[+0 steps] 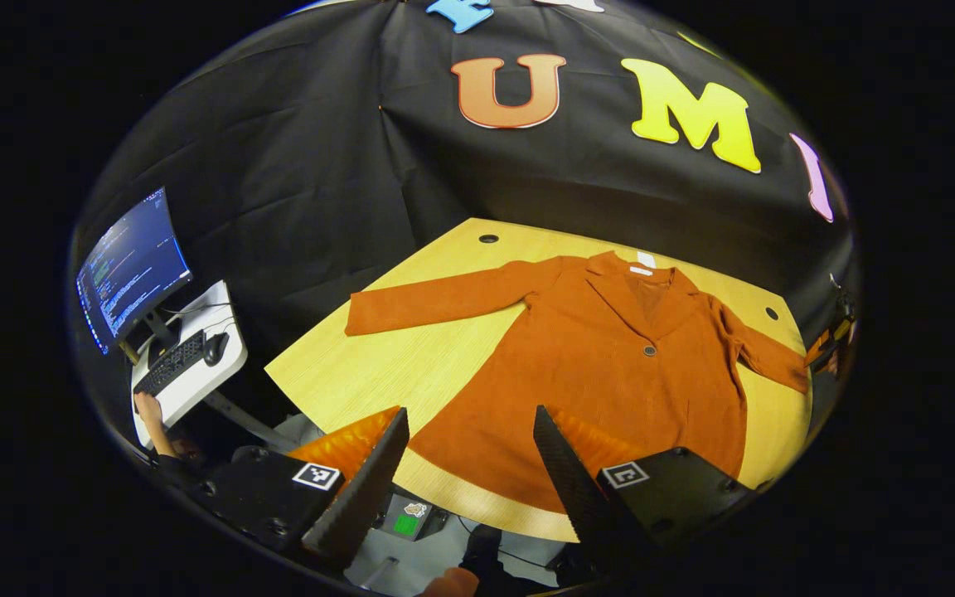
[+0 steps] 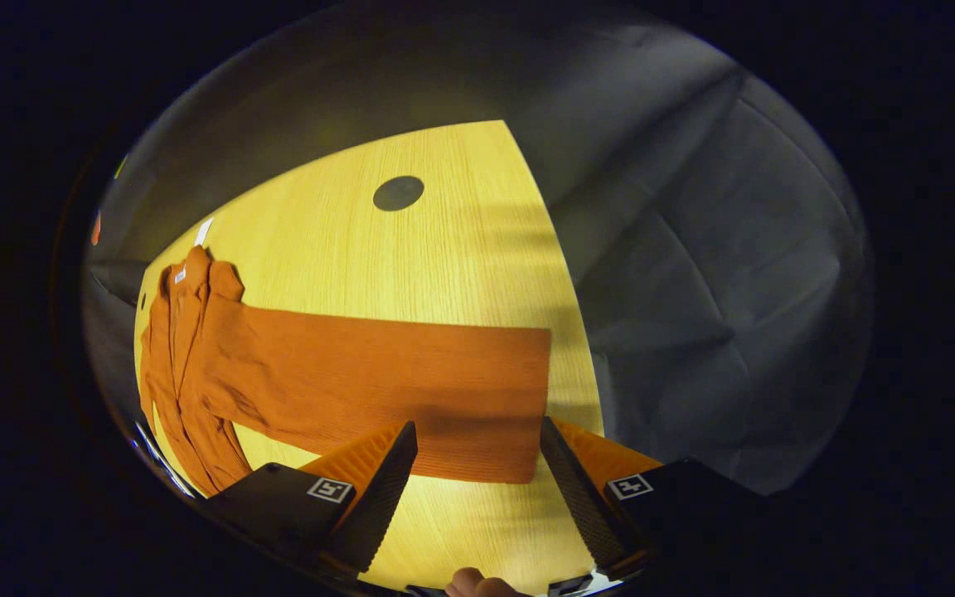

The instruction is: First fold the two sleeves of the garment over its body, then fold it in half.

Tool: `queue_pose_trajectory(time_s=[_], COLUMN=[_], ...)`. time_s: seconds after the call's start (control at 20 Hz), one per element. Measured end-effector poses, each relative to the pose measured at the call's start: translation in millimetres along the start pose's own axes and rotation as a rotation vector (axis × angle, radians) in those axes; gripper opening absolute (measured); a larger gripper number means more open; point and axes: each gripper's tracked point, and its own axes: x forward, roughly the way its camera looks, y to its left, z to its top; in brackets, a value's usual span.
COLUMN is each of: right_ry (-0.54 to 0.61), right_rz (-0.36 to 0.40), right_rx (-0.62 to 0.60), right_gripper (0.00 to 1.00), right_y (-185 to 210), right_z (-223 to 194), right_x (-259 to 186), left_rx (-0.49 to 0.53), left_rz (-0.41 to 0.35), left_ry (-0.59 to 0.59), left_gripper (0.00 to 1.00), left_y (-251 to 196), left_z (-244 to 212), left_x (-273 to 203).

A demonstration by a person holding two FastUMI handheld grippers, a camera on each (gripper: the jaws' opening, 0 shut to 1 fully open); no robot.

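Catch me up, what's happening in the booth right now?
A person holds a gripper in each hand over an orange coat spread flat on the wooden table. Both sleeves lie stretched outward, nothing folded yet. The right gripper, open, hovers just above the cuff of one sleeve, seemingly about to pick it up. The left gripper, also open, hangs above the coat's hem, touching nothing.

Pale wood counter point(image 1: 378, 365) with dark round holes carries a rust-orange coat point(image 1: 610, 373), lying flat, both sleeves outspread.
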Motion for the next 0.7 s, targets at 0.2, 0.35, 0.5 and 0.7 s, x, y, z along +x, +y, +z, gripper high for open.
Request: queue_pose_trajectory(time_s=[0.2, 0.35, 0.5, 0.7], right_ry=[0.067, 0.085, 0.087, 0.136], right_rz=[-0.008, -0.028, -0.041, -0.066], right_rx=[0.064, 0.136, 0.135, 0.050], right_gripper=[0.95, 0.95, 0.87, 0.75], right_y=[-4.8, -15.4, -22.3, -15.2], right_z=[-4.2, 2.2, 5.2, 3.0], right_x=[17.1, 21.8, 29.8, 30.0], left_rx=[-0.001, -0.010, 0.003, 0.027], left_rz=[0.017, 0.026, 0.015, 0.000], left_ry=[0.012, 0.041, 0.061, 0.086], left_gripper=[0.98, 0.98, 0.98, 0.98], left_y=[8.0, 8.4, 2.7, -11.6], left_z=[-3.4, -11.9, -20.0, -26.4], left_x=[-3.5, -4.9, -4.3, -0.9])
